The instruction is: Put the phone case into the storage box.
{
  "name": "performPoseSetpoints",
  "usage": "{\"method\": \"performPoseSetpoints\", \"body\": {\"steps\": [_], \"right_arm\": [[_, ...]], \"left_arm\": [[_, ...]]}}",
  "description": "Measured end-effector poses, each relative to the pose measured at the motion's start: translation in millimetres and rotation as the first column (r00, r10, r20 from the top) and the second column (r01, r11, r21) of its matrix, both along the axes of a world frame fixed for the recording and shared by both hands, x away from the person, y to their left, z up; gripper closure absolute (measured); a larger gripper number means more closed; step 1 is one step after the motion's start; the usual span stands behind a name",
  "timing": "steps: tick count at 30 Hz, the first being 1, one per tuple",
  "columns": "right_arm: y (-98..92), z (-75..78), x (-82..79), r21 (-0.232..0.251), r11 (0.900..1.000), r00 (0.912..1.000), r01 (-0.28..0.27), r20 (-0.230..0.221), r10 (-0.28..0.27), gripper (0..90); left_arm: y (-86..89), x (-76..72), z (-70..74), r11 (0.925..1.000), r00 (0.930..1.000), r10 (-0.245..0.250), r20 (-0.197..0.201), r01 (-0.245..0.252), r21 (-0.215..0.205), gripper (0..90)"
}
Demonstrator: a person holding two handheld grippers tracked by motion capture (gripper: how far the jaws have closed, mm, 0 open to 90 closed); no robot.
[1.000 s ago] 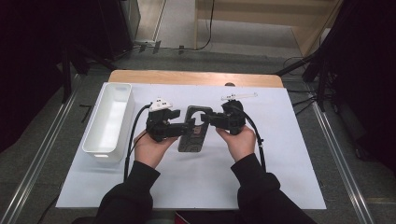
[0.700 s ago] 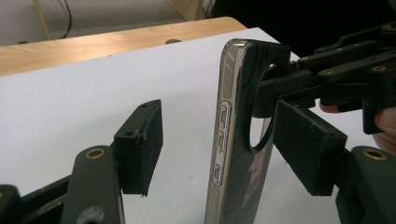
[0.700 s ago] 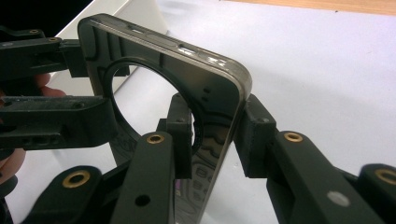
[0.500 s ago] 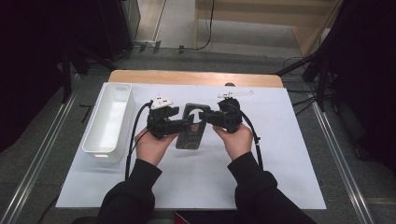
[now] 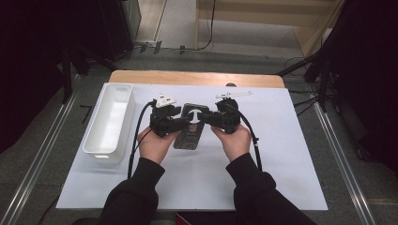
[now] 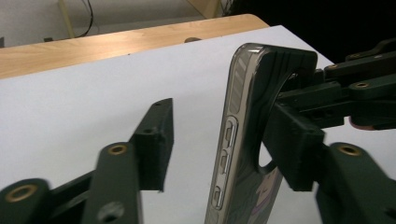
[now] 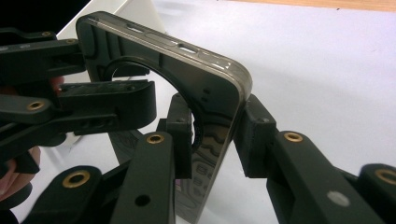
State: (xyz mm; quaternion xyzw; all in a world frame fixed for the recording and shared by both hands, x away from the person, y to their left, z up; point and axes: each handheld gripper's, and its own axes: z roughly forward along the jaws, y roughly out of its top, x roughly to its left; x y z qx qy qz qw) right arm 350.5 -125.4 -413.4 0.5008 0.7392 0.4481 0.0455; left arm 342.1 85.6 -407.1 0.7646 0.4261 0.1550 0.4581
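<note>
A dark, translucent phone case with a round camera cut-out is held up off the white sheet between both hands. My right gripper is shut on its top edge, one pad on each face of the phone case. My left gripper straddles the case's button side. Its jaws have just been closing, one jaw lies against the back by the cut-out and the other pad is still a gap away from the front. From above, the left gripper and right gripper meet nose to nose.
A long white bin stands at the left of the white sheet. A strip of wooden tabletop runs along the far edge. Cables trail from both grippers toward the person.
The left jaws have narrowed around the case's edge. The case has tipped up a little from the sheet. Both hands have hardly shifted.
</note>
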Motion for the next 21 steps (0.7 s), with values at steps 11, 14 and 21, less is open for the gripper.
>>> {"method": "performPoseSetpoints", "body": {"steps": [11,14,21], "right_arm": [[3.5,1.1,-2.0,-0.011,1.000,1.0000,0.001,0.002,-0.001,68.4],[4.1,1.2,-2.4,-0.014,1.000,1.0000,0.003,0.004,-0.003,68.4],[5.0,1.9,-3.0,-0.011,1.000,1.0000,0.003,0.005,-0.003,68.5]], "left_arm": [[-1.2,-0.1,-0.9,0.9994,1.0000,0.006,0.004,-0.006,0.033,56.6],[-1.5,-0.8,-0.7,0.9993,0.9999,0.007,0.012,-0.008,0.035,57.2],[-2.4,-1.6,0.1,0.9988,0.9997,0.013,0.020,-0.014,0.047,61.8]]}}
